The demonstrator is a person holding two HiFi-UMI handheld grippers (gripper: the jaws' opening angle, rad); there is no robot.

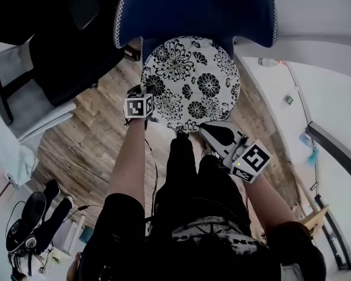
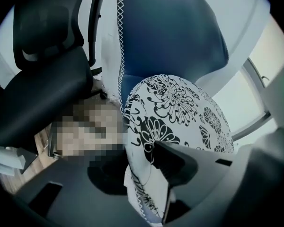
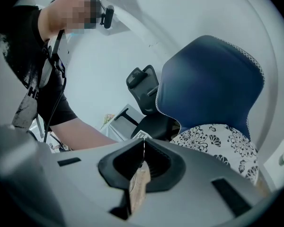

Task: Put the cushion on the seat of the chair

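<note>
Since the cushion (image 1: pixel 190 81) already lies on the blue chair (image 1: pixel 193 7) seat, the risk looks to be the pull-away: left hand-held gripper (image 2: pixel 137 169) at its 8 o'clock rim has jaws apart with the trimmed edge loose between them, so it could snag and drag it off; right hand-held gripper (image 3: pixel 143 161), closed empty near 5 o'clock, might nudge it
</note>
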